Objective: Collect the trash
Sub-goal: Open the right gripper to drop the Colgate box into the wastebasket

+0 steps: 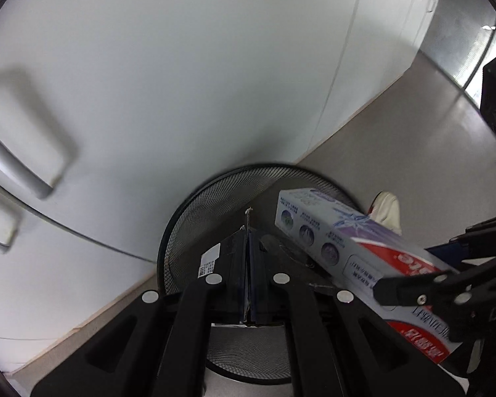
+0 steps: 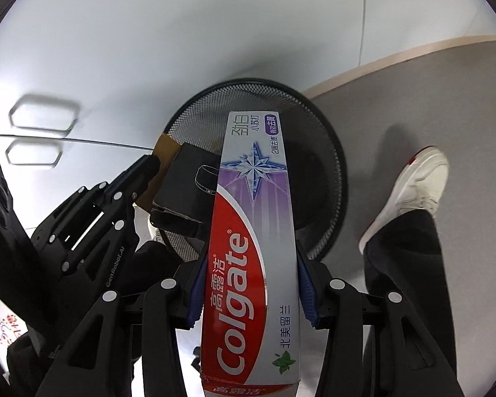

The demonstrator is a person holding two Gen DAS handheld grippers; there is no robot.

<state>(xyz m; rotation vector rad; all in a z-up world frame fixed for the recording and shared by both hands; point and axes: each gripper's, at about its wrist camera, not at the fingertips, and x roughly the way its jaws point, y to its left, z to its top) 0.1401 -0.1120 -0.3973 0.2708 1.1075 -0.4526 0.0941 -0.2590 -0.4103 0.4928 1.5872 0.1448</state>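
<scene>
The right claw (image 2: pixel 248 284) holds a toothpaste box (image 2: pixel 251 231) by its long sides, blue pads pressing the lower half, the far end tilted over the mesh bin (image 2: pixel 334 152). The left claw (image 1: pixel 248 251) is pinched shut on a flat black carton (image 2: pixel 188 178), its flap between the pads, also above the bin. Both cartons look light, stiff-edged and crushable; I judge a gentle grip across the narrow faces suits them. A shoe (image 2: pixel 410 192) stands beside the bin.

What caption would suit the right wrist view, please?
Right gripper holds toothpaste box over mesh bin.
</scene>
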